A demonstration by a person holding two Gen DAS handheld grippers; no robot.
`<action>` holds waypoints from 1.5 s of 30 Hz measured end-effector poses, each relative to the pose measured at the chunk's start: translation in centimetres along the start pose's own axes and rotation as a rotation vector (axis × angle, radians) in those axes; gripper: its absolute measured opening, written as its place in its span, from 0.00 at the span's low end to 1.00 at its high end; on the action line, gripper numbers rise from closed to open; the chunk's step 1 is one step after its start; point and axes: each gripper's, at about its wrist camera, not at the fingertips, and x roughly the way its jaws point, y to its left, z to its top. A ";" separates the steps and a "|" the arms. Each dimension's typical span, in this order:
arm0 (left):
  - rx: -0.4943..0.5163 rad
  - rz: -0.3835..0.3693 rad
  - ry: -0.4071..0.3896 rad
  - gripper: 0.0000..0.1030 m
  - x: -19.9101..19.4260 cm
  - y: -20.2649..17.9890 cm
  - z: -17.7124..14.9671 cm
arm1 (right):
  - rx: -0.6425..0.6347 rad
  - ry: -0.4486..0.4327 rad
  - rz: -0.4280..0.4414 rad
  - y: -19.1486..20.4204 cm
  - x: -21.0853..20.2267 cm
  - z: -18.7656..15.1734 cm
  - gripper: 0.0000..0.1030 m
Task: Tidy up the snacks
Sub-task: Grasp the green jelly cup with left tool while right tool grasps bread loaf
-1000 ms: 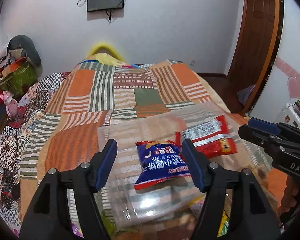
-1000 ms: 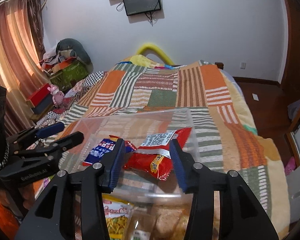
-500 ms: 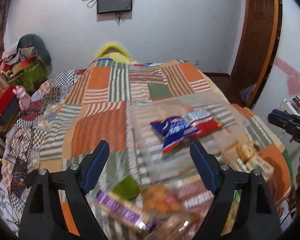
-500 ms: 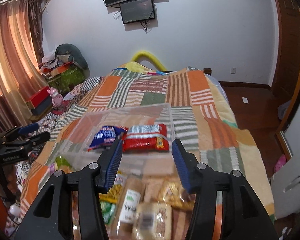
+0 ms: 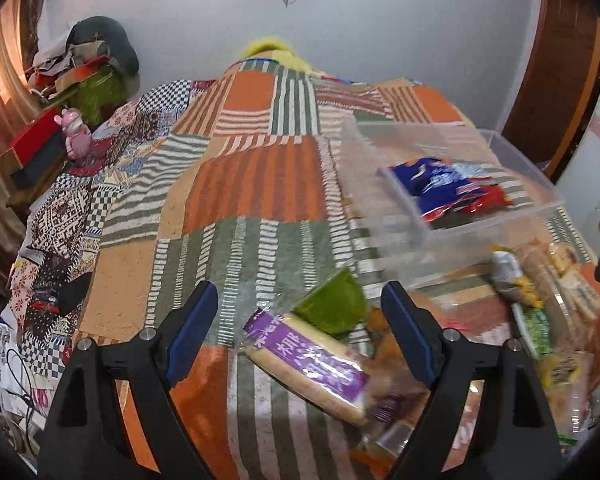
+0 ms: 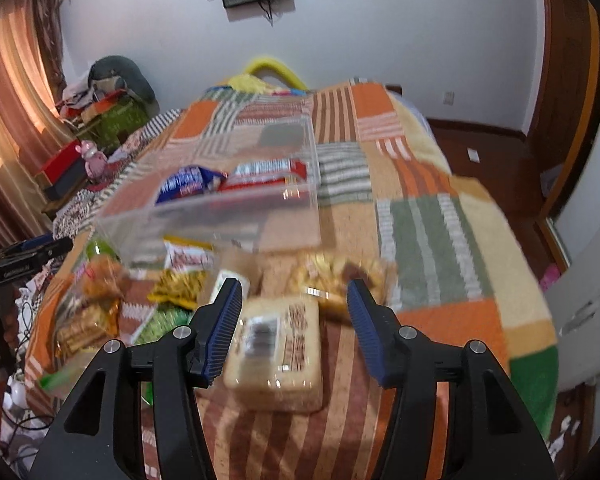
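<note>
Two snacks lie in clear bin [image 6: 220, 208]. Left gripper [image 5: 300, 320] wide open, empty, above purple packet [image 5: 312, 364]; right gripper [image 6: 295, 320] wide open, empty, above bread pack [image 6: 278, 350]. Risk: slick wrappers slipping from pads, crushed bread.

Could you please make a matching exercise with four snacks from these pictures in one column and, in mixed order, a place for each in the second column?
Things:
1. blue packet
2. purple-labelled packet
3. pale packet with printed label
4. green packet

Places:
A. between the open fingers of the right gripper
B. inside the clear plastic box
C. between the open fingers of the left gripper, nearest the camera
D. on the quilt just beyond the purple-labelled packet

Pairs: 1-B, 2-C, 3-A, 4-D
</note>
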 end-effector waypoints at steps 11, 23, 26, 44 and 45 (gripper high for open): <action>0.008 -0.072 0.097 0.76 5.6 -0.4 -0.4 | 0.042 0.071 0.005 -0.1 2.1 -1.7 0.55; -0.049 -0.129 0.117 0.76 7.7 0.1 -0.3 | 0.030 0.126 0.034 0.1 2.6 -3.1 0.57; -0.039 -0.125 0.121 0.70 7.8 0.2 -0.4 | 0.010 0.138 0.008 0.2 3.1 -3.5 0.57; -0.007 -0.082 0.035 0.29 3.8 0.4 -0.9 | 0.064 0.050 0.008 -0.6 1.2 -2.6 0.51; -0.001 -0.089 0.026 0.00 3.4 0.4 -0.8 | 0.063 0.041 0.005 -0.6 1.0 -2.5 0.51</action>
